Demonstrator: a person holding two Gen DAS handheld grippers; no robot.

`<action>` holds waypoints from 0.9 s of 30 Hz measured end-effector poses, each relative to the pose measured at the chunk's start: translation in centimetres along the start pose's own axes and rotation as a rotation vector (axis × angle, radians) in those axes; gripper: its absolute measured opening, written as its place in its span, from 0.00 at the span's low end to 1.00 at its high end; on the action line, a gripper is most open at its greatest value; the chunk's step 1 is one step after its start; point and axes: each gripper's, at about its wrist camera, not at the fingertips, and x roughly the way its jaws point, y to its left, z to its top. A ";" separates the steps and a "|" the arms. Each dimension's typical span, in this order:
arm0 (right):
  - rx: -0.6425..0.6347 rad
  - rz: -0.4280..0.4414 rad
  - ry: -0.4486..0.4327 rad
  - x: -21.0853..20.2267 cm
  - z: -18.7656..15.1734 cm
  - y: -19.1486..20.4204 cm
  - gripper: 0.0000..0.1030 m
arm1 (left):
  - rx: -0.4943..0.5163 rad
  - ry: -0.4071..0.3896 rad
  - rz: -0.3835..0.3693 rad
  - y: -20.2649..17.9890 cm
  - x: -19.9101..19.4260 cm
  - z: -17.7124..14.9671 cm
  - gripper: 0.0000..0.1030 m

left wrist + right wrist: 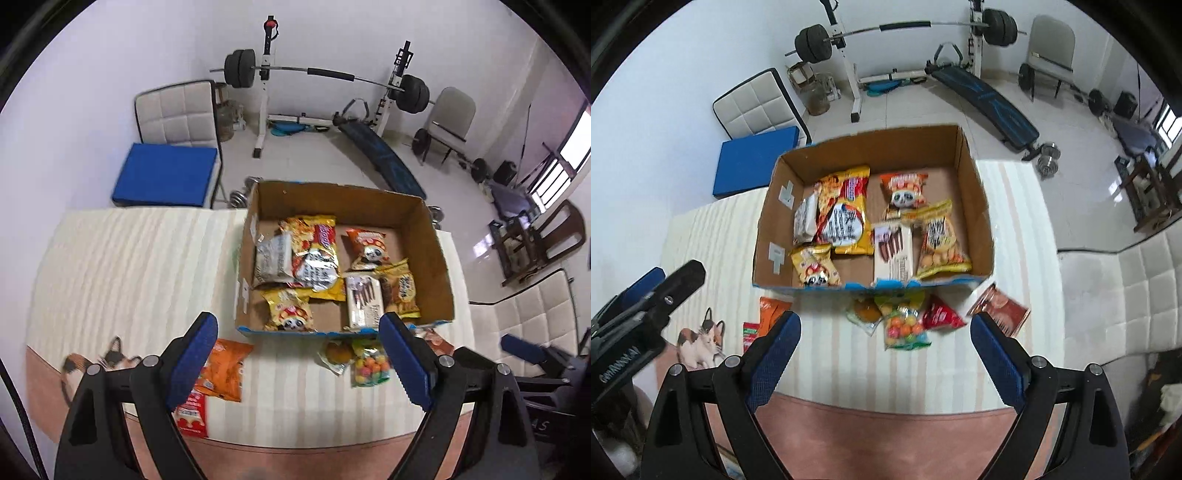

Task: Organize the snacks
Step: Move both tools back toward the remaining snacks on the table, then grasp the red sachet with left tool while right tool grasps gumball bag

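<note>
An open cardboard box [434, 254] [975, 206] on the striped table holds several snack packs. Loose snacks lie in front of it: a bag of coloured candy balls [370, 367] [903, 328], a clear-wrapped brown bun [338, 352] [866, 312], an orange bag [225, 369] [770, 308], a red-and-white pack [192, 413] [750, 332], a red bag [940, 315] and a brown pack [1001, 308] [437, 341]. My left gripper [297, 362] is open and empty above the table's front. My right gripper [884, 358] is open and empty over the front edge.
The table [122, 266] has a pink front edge with a cat picture [99, 363] [701, 339]. A white padded chair [1115, 295] stands at the right. A blue mat [166, 173], a barbell rack [317, 74] and a sit-up bench [380, 155] stand behind.
</note>
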 end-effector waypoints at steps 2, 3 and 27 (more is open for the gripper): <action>0.027 0.011 0.022 1.0 -0.7 -0.6 0.93 | -0.031 0.015 -0.021 0.8 0.7 -0.6 0.98; 0.041 0.011 0.044 2.0 -1.1 -0.9 0.93 | -0.049 0.023 -0.022 1.3 1.3 -1.1 0.98; 0.110 -0.028 0.258 22.4 -3.9 -3.8 0.89 | -0.272 0.471 0.257 17.6 19.3 -14.3 0.98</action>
